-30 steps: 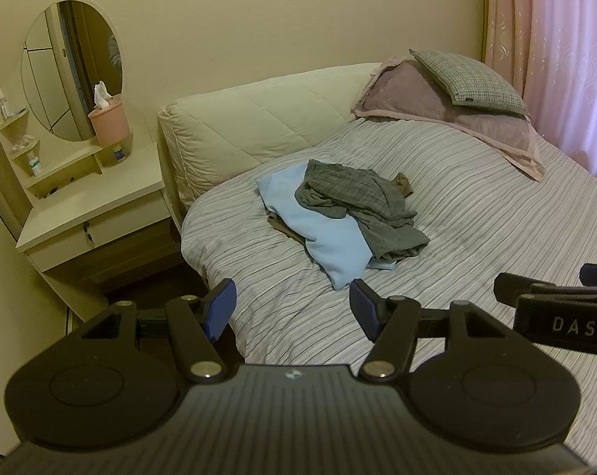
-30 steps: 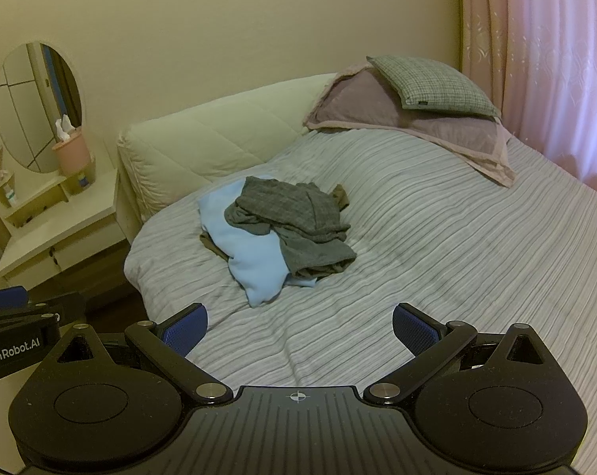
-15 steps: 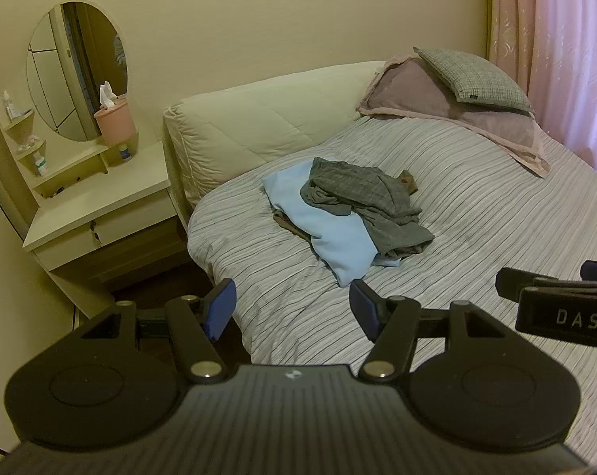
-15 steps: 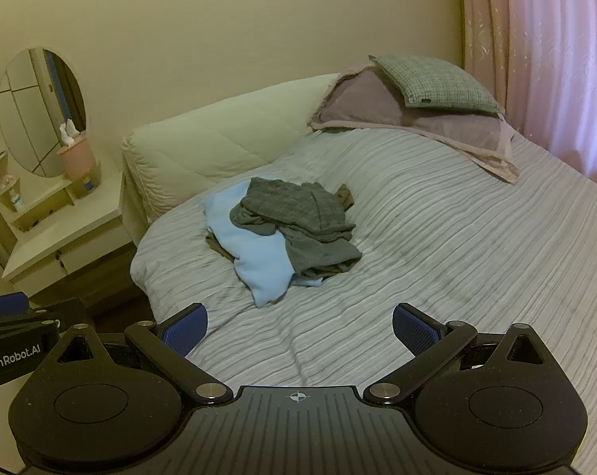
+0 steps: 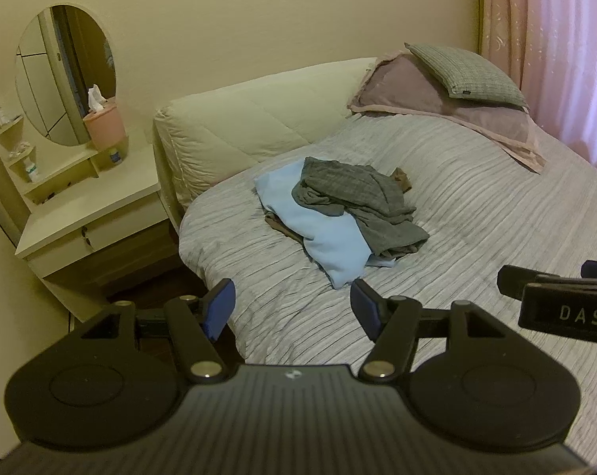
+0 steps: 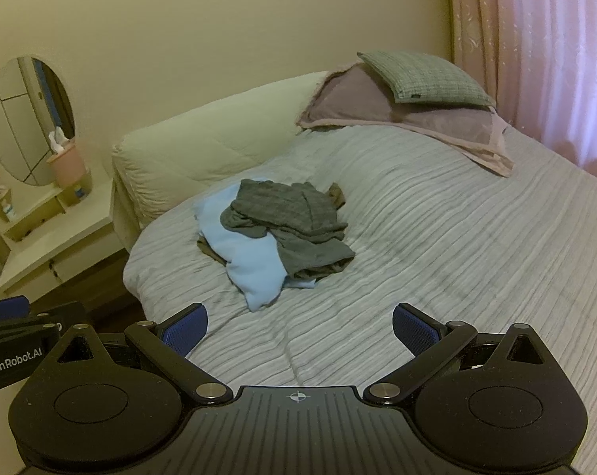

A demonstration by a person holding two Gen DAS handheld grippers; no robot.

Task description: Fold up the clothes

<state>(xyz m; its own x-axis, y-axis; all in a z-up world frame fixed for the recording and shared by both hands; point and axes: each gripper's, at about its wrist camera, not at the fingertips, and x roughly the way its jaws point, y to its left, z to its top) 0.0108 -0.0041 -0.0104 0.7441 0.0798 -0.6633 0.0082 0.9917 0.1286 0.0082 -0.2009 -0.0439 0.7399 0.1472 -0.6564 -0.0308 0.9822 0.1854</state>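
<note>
A crumpled grey checked garment (image 5: 357, 202) tops a pale blue cloth (image 5: 330, 237) on the striped grey bed (image 6: 456, 245). Both the left claw (image 5: 292, 306) and right claw (image 6: 300, 326), gaping and empty, have edged closer; folding hasn't begun.

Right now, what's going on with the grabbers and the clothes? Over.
Left gripper open, empty. Right gripper open, empty. Clothes pile unfolded on the bed, grey garment on top of the light blue one. Nothing in the way.

Left tongs (image 5: 292, 306) and right tongs (image 6: 300, 328) hover side by side, jaws spread, empty.
</note>
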